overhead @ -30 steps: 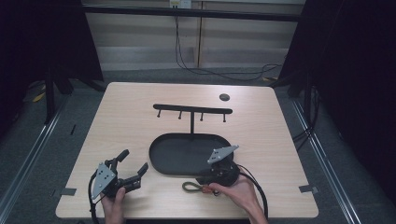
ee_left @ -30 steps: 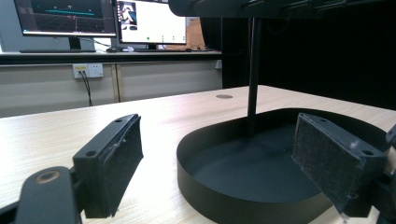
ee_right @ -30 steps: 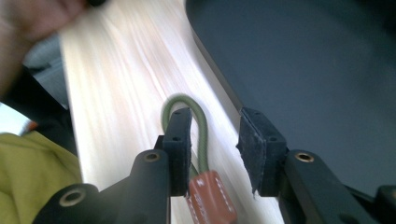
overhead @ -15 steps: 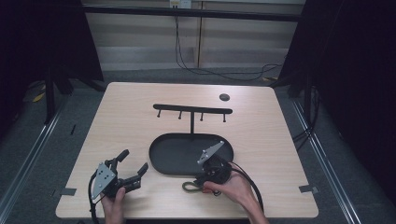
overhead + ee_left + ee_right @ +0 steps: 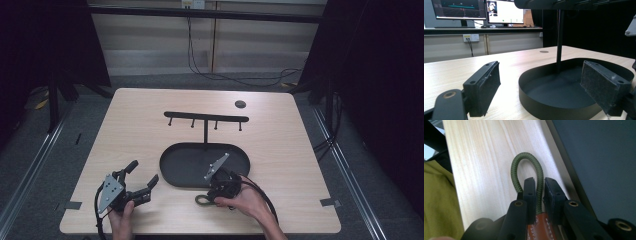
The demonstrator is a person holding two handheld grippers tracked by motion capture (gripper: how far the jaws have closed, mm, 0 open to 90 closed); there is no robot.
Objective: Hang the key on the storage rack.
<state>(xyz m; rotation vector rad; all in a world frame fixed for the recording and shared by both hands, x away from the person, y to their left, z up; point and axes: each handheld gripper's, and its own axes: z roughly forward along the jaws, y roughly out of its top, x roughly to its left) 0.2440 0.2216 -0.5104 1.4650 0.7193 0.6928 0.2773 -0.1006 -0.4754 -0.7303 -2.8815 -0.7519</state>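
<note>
1. My right claw [image 5: 209, 197] sits low at the tabletop's [image 5: 280, 150] near edge, pointing left; its jaws have just been closing and now pinch one strand of the green cord loop [image 5: 527, 171].
2. The loop lies flat beside the black oval tray [image 5: 200, 167], its long axis running along the tray's near rim.
3. The right gripper view reveals a brown leather tab [image 5: 541, 227].
4. My left claw [image 5: 142, 181] rests wide open, holding nothing.

My light wooden table [image 5: 125, 130] stands on grey floor [image 5: 45, 165]. Behind it runs a pale wall [image 5: 150, 45] with cables [image 5: 200, 55], dark curtains [image 5: 380, 75] either side, and what look like two monitors [image 5: 459, 8] above.
</note>
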